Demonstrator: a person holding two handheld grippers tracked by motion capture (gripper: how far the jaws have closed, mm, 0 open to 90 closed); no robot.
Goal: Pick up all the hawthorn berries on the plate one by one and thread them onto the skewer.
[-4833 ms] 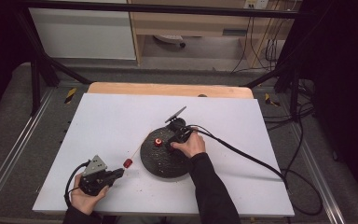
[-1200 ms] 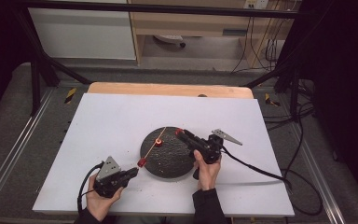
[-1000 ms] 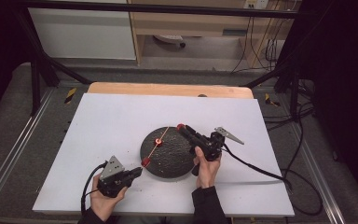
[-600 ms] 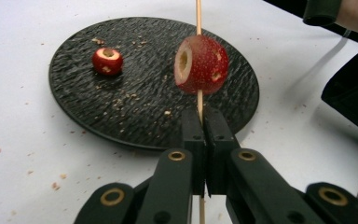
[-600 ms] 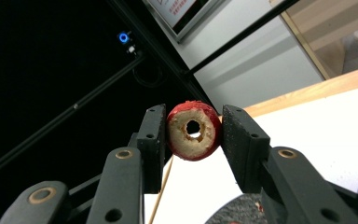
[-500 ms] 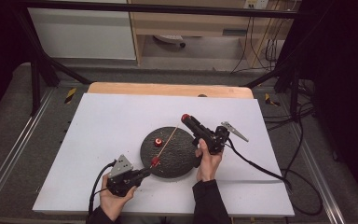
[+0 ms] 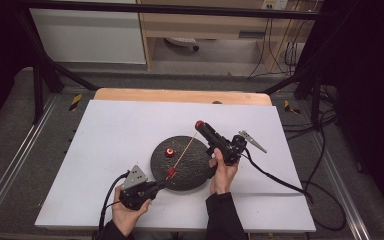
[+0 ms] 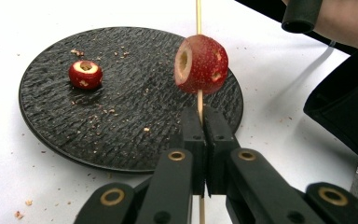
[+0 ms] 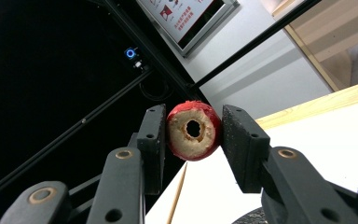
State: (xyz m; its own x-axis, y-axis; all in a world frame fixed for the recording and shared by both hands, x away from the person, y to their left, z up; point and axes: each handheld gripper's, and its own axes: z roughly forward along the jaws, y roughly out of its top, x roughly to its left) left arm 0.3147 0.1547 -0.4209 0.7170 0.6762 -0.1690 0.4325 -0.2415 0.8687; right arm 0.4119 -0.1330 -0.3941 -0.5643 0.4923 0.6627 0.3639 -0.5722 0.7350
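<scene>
High view: left gripper (image 7: 156,186) low beside the black plate (image 7: 192,172); right gripper (image 7: 200,125) raised, angled up-left. The skewer (image 7: 184,152) runs diagonally between them.

Left gripper view: jaws clamp the skewer below a cored red fruit (image 8: 201,64).

Right gripper view: jaws pinch another fruit (image 9: 193,130), apparently just above the skewer tip.

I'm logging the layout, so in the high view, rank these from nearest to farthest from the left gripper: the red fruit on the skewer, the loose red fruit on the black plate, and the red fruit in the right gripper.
1. Red cored fruit on the wooden skewer, just beyond the left gripper.
2. Loose red fruit, lying on the round black plate.
3. Red fruit in the right gripper, past the plate's far edge.
</scene>
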